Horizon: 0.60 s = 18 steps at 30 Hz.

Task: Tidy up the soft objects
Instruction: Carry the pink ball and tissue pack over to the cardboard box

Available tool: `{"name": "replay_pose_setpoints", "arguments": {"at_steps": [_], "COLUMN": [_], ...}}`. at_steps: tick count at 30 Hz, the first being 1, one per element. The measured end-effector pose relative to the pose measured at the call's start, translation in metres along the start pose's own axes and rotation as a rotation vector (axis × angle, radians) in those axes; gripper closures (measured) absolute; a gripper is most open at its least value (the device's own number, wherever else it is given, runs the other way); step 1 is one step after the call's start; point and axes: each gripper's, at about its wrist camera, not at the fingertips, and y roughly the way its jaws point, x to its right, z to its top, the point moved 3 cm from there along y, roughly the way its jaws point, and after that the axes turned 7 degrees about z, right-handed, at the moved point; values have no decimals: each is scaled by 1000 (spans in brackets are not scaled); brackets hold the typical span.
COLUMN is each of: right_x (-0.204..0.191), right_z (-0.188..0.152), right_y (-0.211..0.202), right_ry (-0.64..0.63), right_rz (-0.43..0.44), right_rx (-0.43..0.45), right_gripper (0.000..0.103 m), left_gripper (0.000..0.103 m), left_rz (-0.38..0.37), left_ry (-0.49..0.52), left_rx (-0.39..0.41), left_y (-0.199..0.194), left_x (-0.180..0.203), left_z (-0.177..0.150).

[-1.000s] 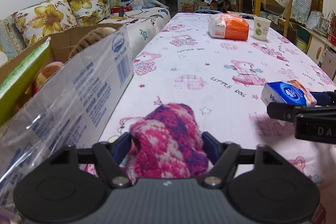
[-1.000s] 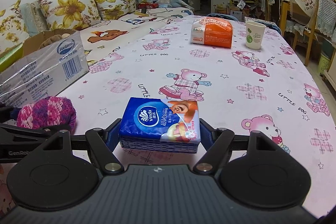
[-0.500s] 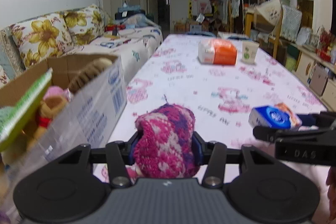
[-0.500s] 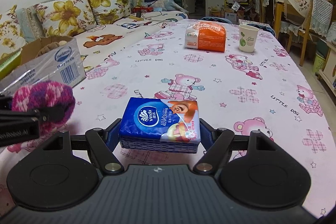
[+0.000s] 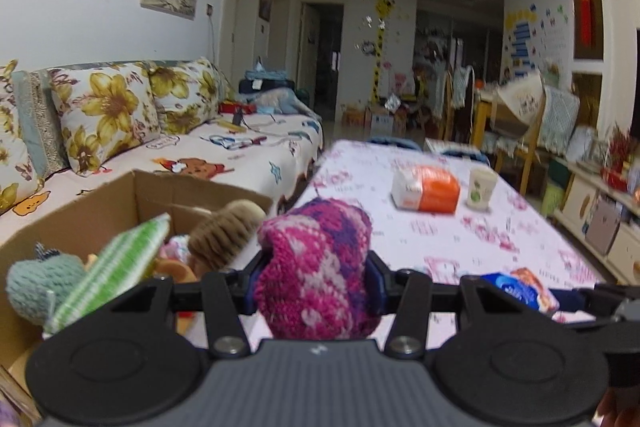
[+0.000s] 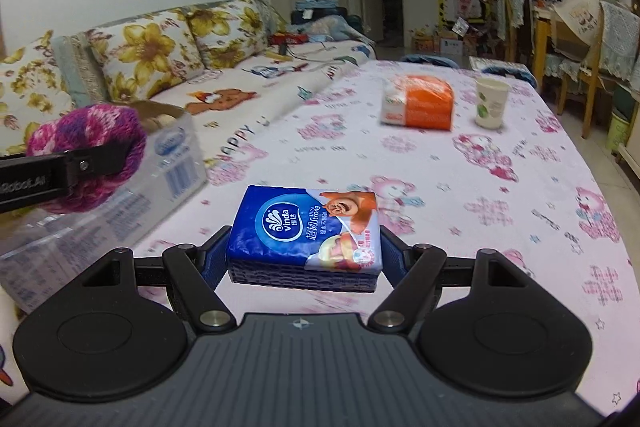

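Left gripper (image 5: pixel 314 281): clamped on the knitted ball, blue pads pressed into both flanks so the wool bulges above and below them; held clear of the table, beside the open box.
Knitted ball (image 5: pixel 316 267): chunky knit in magenta, pale pink and purple patches; rounded, fuzzy, squeezed narrow at the waist; a short yarn end sticking up at the top. In the right wrist view, seen at far left (image 6: pixel 90 155) with one black finger across it, in front of the box.
Right gripper (image 6: pixel 304 261): jaws set wide, gripping the tissue pack by its two short ends; lifted off the tablecloth.
Tissue pack (image 6: pixel 306 233): flat soft brick in glossy blue wrap, white "Vinda" oval logo, orange cartoon bear at one corner, crinkled dark-blue side facing the camera; lying level between the pads.
Cardboard box (image 5: pixel 100 203): open-topped, at the table's left edge, printed film on its outer side; already holding a pale teal crocheted ball (image 5: pixel 42 287), a green-and-white striped knit piece (image 5: pixel 116 267) and a brown fuzzy plush (image 5: pixel 224 231), packed together.
Table (image 6: pixel 520 211): white cloth with pink bears and stars.
Orange-and-white pack (image 6: pixel 418 101): resting far up the table.
Paper cup (image 6: pixel 490 103): upright, just beside that pack.
Sofa (image 6: pixel 160 43): along the left wall, yellow-flowered cushions.
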Motion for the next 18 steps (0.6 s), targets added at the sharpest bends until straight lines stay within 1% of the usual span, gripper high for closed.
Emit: {"name": "replay_pose_setpoints", "arguments": {"at_steps": [5, 9, 14, 18], "right_x": [-22, -43, -66, -88], "right_z": [15, 33, 55, 72], "right_y": [-3, -1, 12, 31], "right_ry": [-40, -63, -96, -132], "right_rz": [40, 87, 147, 194], "right_rx": [30, 60, 93, 108], "right_gripper": [11, 11, 11, 11], "left_gripper": [54, 54, 54, 53], "left_rz": [8, 36, 112, 187], "left_ry": [-65, -135, -228, -299], "left_rx": [55, 91, 116, 109], "left_y": [-9, -14, -12, -7], "left_x": [-19, -41, -72, -98], "left_z": [13, 21, 27, 28]}}
